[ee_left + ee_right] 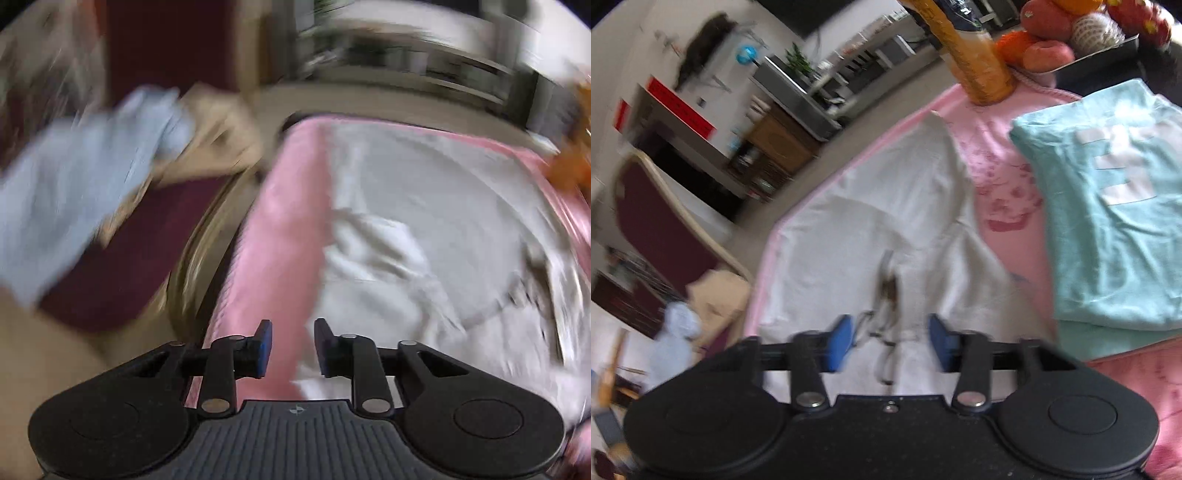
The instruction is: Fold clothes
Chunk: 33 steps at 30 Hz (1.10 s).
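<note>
Both jaws stood part open, empty: right gripper (891,341) straddling white garment (886,206) drawstring, left gripper (293,349) over its edge; I judged regrasp for folding.

white garment (871,206) spread on a pink tablecloth (1001,177) with darker pink prints, folded teal shirt (1108,221) with white block lettering, maroon chair (661,225) with cream trim, pale blue cloth (74,177) on it, probably another garment, blue gripper pads (840,341)
</note>
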### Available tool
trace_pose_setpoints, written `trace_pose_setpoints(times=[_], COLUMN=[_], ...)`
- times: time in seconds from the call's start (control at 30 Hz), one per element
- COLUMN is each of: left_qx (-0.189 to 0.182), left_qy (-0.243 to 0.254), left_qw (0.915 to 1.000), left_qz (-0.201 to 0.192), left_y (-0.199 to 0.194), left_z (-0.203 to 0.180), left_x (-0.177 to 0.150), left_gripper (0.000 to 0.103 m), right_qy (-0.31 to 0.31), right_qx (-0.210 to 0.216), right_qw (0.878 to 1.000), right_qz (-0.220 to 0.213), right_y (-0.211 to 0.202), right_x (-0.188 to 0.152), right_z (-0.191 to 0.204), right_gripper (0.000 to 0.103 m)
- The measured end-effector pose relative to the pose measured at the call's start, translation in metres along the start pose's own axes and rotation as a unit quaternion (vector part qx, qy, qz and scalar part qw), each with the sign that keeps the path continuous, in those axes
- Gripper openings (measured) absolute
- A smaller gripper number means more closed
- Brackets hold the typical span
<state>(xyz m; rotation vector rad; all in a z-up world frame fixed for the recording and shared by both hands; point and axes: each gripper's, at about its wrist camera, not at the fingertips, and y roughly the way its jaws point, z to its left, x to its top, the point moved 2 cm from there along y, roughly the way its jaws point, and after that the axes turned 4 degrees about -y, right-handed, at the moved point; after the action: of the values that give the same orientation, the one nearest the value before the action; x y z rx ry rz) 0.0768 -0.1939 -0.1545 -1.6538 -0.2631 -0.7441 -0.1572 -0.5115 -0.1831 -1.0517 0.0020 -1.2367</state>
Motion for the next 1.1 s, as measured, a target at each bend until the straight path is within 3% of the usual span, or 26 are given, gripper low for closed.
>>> trace_pose_setpoints(times=[0.1, 0.17, 0.3, 0.37, 0.4, 0.43, 0.5, 0.6, 0.7, 0.83, 0.93, 1.0, 1.1], left_qx=[-0.024, -0.035, -0.056, -0.057, -0.058, -0.053, -0.012, 0.078, 0.097, 0.034, -0.022, -0.054, -0.038], left_qy=[-0.058, -0.069, -0.096, -0.111, -0.119, -0.127, -0.145, -0.149, -0.155, -0.115, -0.070, -0.060, -0.085], left_qw=[0.9971, 0.9954, 0.9898, 0.9872, 0.9857, 0.9846, 0.9833, 0.9803, 0.9797, 0.9921, 0.9971, 0.9962, 0.9928], left_qz=[0.043, 0.056, 0.089, 0.099, 0.104, 0.108, 0.109, 0.104, 0.082, 0.035, 0.021, 0.033, 0.074], left_y=[0.017, 0.021, 0.032, 0.038, 0.040, 0.043, 0.044, 0.039, 0.027, 0.012, 0.015, 0.027, 0.055], left_z=[0.013, 0.011, 0.013, 0.016, 0.018, 0.020, 0.027, 0.034, 0.036, 0.018, -0.006, -0.017, -0.014], left_x=[0.000, -0.003, -0.008, -0.009, -0.010, -0.011, -0.015, -0.020, -0.023, -0.016, -0.007, -0.001, 0.000], left_gripper=[0.021, 0.027, 0.027, 0.025, 0.018, 0.005, 0.011, 0.008, 0.008, 0.009, 0.013, 0.021, 0.019], right_qy=[0.007, 0.010, 0.008, 0.006, 0.007, 0.007, 0.006, -0.004, -0.006, 0.000, -0.011, -0.023, -0.034], right_qx=[-0.017, -0.022, -0.034, -0.040, -0.041, -0.043, -0.053, -0.088, -0.109, -0.092, -0.093, -0.096, -0.137], right_qw=[1.000, 0.999, 0.999, 0.999, 0.998, 0.998, 0.998, 0.995, 0.993, 0.995, 0.995, 0.995, 0.989], right_qz=[0.019, 0.030, 0.035, 0.035, 0.036, 0.037, 0.041, 0.048, 0.048, 0.035, 0.028, 0.027, 0.053], right_y=[0.010, 0.015, 0.019, 0.019, 0.019, 0.020, 0.022, 0.024, 0.023, 0.017, 0.024, 0.032, 0.046], right_x=[-0.002, -0.004, -0.006, -0.007, -0.007, -0.007, -0.007, -0.007, -0.006, -0.003, 0.000, 0.002, 0.000], right_z=[-0.005, -0.008, -0.009, -0.010, -0.010, -0.010, -0.012, -0.015, -0.019, -0.019, -0.015, -0.013, -0.017], right_gripper=[0.027, 0.027, 0.027, 0.027, 0.027, 0.027, 0.028, 0.028, 0.028, 0.029, 0.028, 0.022, 0.021])
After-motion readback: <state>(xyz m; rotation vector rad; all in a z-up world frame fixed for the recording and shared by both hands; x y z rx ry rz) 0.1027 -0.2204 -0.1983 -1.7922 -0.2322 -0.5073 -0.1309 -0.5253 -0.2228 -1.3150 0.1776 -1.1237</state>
